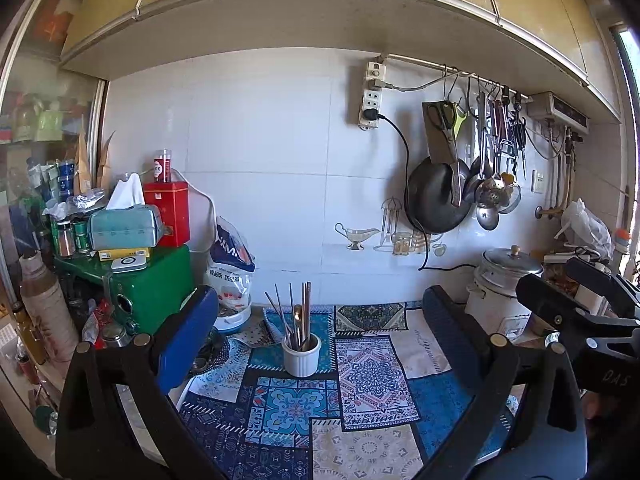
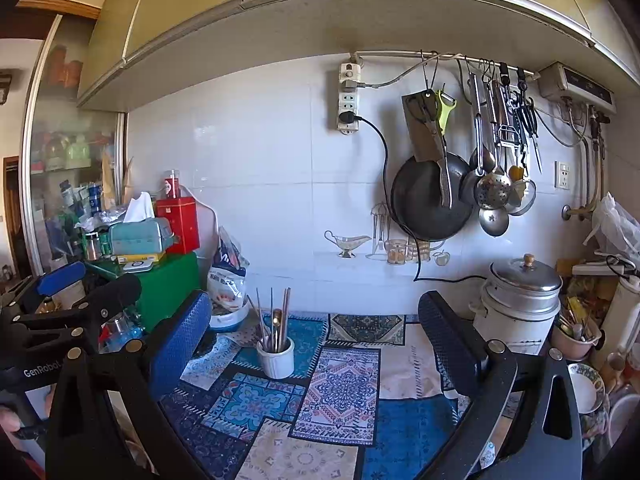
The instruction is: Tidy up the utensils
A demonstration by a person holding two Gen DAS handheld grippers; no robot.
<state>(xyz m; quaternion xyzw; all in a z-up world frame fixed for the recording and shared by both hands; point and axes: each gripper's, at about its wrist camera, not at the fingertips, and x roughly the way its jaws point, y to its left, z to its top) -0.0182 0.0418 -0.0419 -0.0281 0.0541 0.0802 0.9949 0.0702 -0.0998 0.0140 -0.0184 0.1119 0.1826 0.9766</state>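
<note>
Both of my claws stand wide and hold nothing. My left claw [image 1: 316, 320] frames the white cup [image 1: 302, 354] between its fingers, with plenty of room on either side. My right claw [image 2: 316, 324] looks at the same cup from a little further right, so the cup sits toward its blue finger [image 2: 180, 340]. Neither claw touches anything.

The cup stands upright on the patterned cloth [image 1: 360, 392] that covers the bench, set back toward the white tiled wall [image 1: 260, 140]. It is a small ribbed pot, and the utensils [image 1: 298, 316] stand in it handle-down: several thin metal chopsticks fanned to the left, a pair of wooden ones more upright, and a gold-coloured piece, probably a spoon, in the middle. They lean on the rim because the pot is short and they are long and thin.

I judge the sorting is done or nearly so, since no loose utensil lies on the cloth in either view. The cloth around the cup is bare. Clutter crowds only the edges: a green box [image 1: 160, 288] with a tissue box [image 1: 124, 228] on the left, a lidded metal pot [image 1: 510, 268] on the right.
</note>
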